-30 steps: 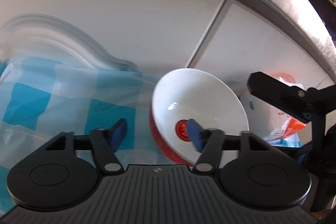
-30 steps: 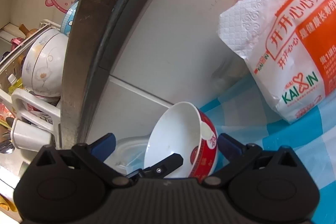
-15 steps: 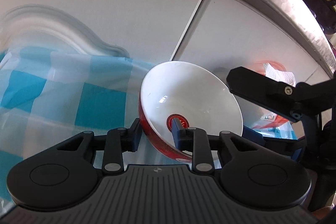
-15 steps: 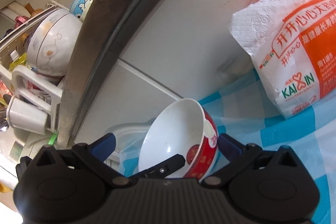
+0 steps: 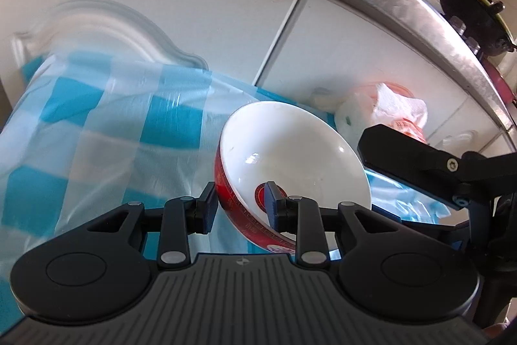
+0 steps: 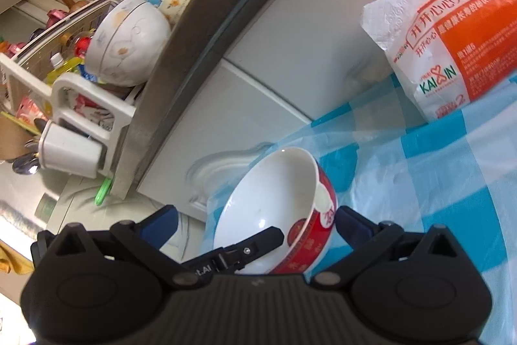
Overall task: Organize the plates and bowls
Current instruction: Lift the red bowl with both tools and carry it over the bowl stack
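Bowl, red outside with a white inside and a red mark at the bottom, tipped on its side above the blue-and-white checked cloth. My left gripper is clamped on its rim: one blue pad against the red outer wall, the other inside against the white. Whether the bowl's far edge touches the cloth I cannot tell.

My right gripper stands spread wide, nothing pinched. From its camera the same bowl sits between its two blue pads; the right pad looks just beside the red wall (contact not clear). The left gripper's black finger crosses the bowl's mouth in that view.

Background: white cabinet doors under a metal counter edge. An orange-and-white paper packet stands on the cloth, well apart. A dish rack on the counter holds a flower-patterned white bowl.
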